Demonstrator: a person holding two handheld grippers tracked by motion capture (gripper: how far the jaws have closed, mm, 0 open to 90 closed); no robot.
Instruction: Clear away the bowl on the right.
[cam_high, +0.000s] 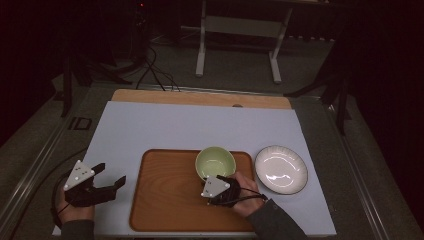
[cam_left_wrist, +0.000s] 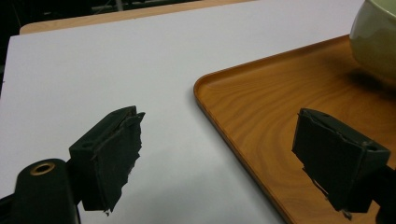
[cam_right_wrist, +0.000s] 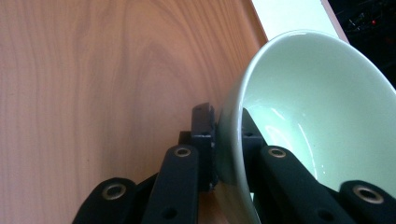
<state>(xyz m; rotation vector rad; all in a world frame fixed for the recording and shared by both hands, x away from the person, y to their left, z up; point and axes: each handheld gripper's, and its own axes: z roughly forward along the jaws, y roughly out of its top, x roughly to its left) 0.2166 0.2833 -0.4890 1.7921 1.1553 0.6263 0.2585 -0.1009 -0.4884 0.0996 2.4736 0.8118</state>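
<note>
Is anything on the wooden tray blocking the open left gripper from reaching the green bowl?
Nothing visible does: bare wooden tray lies between the left gripper and the pale green ceramic bowl, whose rim the right gripper already clamps.

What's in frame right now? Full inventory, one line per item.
bowl: 1, pale green, on the tray's far right part, rim pinched by the right gripper
tray: 1, brown wood, on the white board, near middle
plate: 1, white with dark rim, on the board right of the tray
board: 1, white, covers the table top
table: 1, light wood, edge shows beyond the board
left gripper: 1, black, jaws open, nothing between them, over the board left of the tray
right gripper: 1, black, shut on the bowl's rim
hands: 2, one behind each gripper
</note>
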